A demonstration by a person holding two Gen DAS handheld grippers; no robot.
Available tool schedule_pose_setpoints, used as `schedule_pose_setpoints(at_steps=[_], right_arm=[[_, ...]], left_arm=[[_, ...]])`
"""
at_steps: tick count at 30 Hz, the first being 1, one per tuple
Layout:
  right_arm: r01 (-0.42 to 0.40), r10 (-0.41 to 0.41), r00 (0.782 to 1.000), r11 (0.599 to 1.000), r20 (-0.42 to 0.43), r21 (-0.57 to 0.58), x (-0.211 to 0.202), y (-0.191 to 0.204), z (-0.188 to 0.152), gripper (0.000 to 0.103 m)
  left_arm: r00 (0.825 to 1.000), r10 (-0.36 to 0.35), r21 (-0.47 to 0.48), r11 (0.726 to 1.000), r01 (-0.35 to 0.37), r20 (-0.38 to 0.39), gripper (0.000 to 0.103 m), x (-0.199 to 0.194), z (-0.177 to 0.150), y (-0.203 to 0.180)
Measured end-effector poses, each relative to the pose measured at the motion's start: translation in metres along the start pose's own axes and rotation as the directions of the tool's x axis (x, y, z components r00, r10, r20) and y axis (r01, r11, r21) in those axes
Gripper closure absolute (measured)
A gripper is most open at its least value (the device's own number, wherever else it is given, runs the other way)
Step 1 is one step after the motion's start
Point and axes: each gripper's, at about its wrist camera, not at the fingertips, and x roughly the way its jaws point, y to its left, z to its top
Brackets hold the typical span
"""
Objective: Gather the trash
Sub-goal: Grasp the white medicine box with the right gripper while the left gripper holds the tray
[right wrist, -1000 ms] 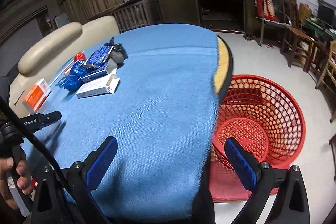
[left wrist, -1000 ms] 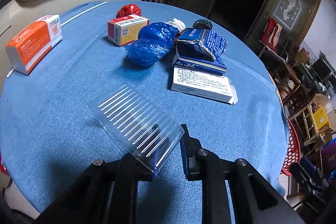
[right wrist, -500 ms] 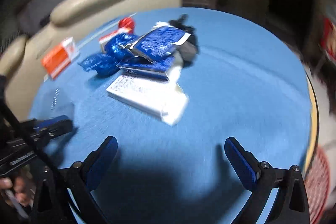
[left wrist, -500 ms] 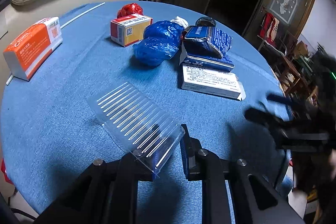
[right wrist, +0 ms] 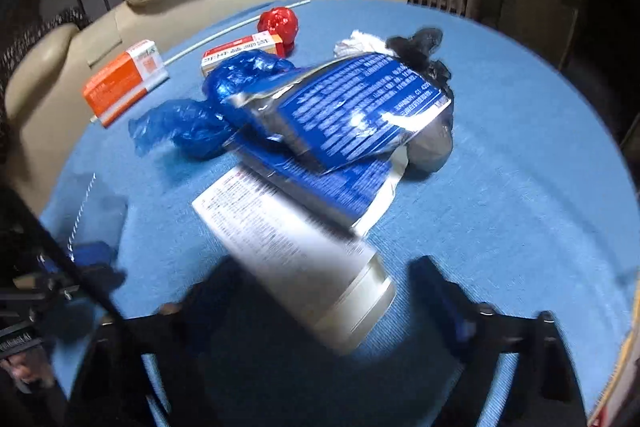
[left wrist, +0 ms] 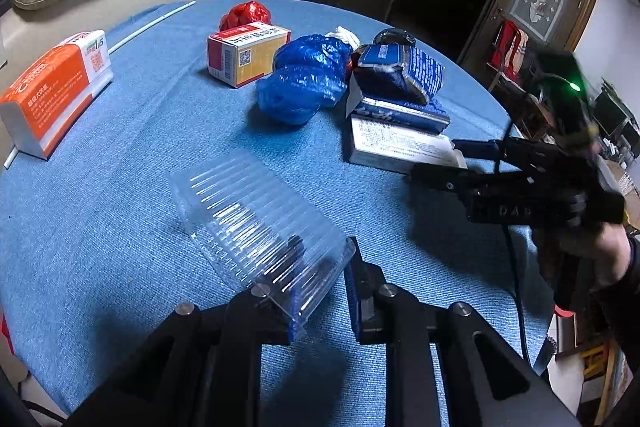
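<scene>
Your left tongs (left wrist: pixel 320 291) are clamped on the near edge of the clear ribbed plastic tray (left wrist: pixel 260 223), which juts out tilted over the blue-covered counter (left wrist: pixel 120 187). Your right tongs (right wrist: pixel 320 291) have just been closing and now stand apart around the near end of the white printed box (right wrist: pixel 288 247), though the blur hides whether the pads touch it. That box lies on the counter under the blue foil packets (right wrist: pixel 352 111), next to the crumpled blue plastic bag (left wrist: pixel 300 79), with the orange box (left wrist: pixel 52 95), the small red-and-yellow box (left wrist: pixel 244 53) and the red foil ball (left wrist: pixel 246 15) farther back.
</scene>
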Motion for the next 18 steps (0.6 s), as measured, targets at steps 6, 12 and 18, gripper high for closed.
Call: schedule_pose_setpoints(at_steps=[6,12,18], right_arm=[[-0.049,0.049,0.999,0.999,0.005,-0.012,-0.027,0.022,-0.024,0.046],[-0.035,0.035,0.999,0.999,0.036,-0.004,-0.039,0.022,-0.032,0.018],[-0.024,0.024,0.997,1.0,0.068,-0.003,-0.024,0.022,-0.009,0.018]], left_arm=[[1.0,0.024,0.0,1.0,-0.024,-0.006,0.082,-0.001,-0.002,-0.003],[0.999,0.038,-0.013,0.999,-0.038,-0.012,0.082,-0.004,-0.005,-0.003],[0.997,0.07,-0.007,0.998,-0.07,-0.032,0.082,-0.005,-0.004,-0.004]])
